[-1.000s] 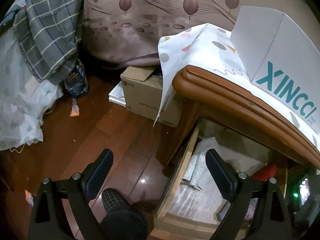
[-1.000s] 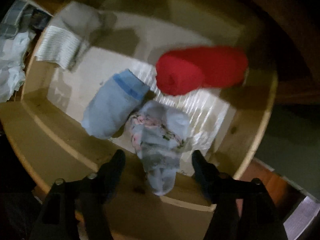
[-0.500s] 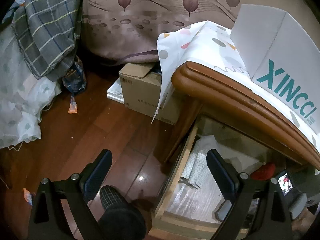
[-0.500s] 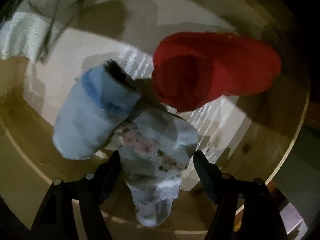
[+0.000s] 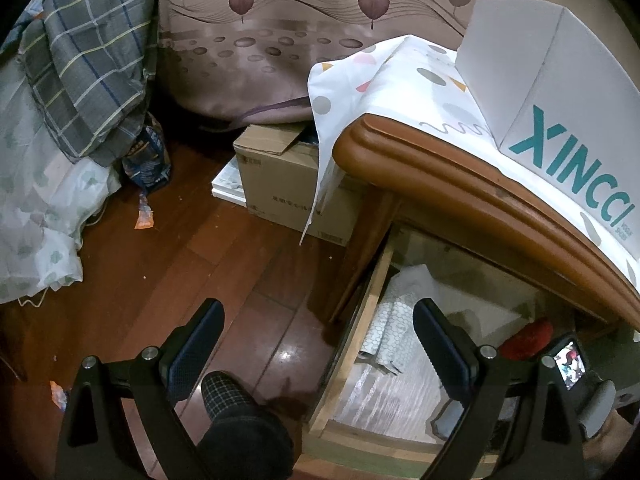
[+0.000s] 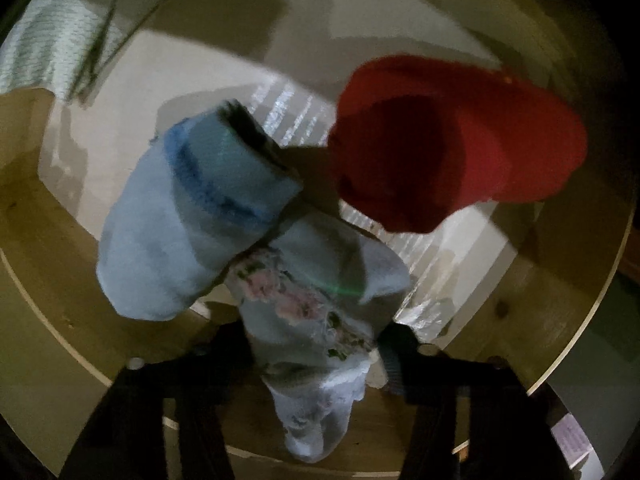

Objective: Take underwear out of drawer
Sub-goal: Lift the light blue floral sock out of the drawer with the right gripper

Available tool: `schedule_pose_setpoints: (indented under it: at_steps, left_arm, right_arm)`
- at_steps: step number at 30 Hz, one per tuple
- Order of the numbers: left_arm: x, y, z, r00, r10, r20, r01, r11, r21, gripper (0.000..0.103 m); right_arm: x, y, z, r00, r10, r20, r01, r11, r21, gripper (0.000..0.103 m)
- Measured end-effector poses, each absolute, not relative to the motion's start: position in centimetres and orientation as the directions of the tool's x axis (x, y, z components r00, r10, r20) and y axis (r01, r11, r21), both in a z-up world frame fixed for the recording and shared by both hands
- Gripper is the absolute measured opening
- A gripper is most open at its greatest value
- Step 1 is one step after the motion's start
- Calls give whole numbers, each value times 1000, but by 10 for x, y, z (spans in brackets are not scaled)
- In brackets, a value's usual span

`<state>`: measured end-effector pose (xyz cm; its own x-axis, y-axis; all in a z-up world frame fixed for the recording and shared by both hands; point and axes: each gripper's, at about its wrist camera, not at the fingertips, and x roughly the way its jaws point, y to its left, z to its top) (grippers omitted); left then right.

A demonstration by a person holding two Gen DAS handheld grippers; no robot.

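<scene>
In the right wrist view the open wooden drawer (image 6: 560, 280) holds three rolled garments. A floral light-blue underwear roll (image 6: 312, 308) lies nearest, a plain light-blue roll (image 6: 180, 232) to its left, a red roll (image 6: 460, 152) behind on the right. My right gripper (image 6: 316, 344) points down into the drawer. Its jaws are closing, and the fingers press both sides of the floral roll. In the left wrist view my left gripper (image 5: 318, 312) hangs open and empty over the drawer's left rim (image 5: 360, 340) and the floor. The red roll (image 5: 528, 336) shows there too.
A white patterned cloth (image 5: 392, 328) lies at the drawer's back left. A white XINCCI box (image 5: 560, 120) stands on the spotted cloth over the cabinet top. A cardboard box (image 5: 280, 184) and bedding (image 5: 48, 200) sit on the wooden floor. A person's dark-socked foot (image 5: 240, 420) is below my left gripper.
My right gripper has sunk closer to the floral roll and its jaws have narrowed from wide apart to pressing on its sides. The left gripper has kept still.
</scene>
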<state>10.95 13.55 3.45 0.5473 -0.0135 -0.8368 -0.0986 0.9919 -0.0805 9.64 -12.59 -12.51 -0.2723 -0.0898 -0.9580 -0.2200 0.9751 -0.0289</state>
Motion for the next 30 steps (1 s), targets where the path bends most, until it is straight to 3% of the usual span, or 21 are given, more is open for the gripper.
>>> schedule_pose_setpoints:
  at_steps: [7,14,23,30]
  left_arm:
    - [109,130,30,539,-13,-842,-76,995,-64,94]
    - [109,124,23,515,-42,-856,-42,996,-74,94]
    - [104,106,16,494,-78,-866,35,997,-70,94]
    - [94,88,13,483,-113,-868,106,992,-71,94]
  right_arm:
    - [88,-126,-101,-147,-79,-986,-191,980,-50,29]
    - [52,-139,-47,141,-45,-989,-117,991,-62,29]
    - [2,-173,15,445,-80,-892,-20,995,-99,29]
    - [-9,-203,38,581,-78,-810,60,997,-53,29]
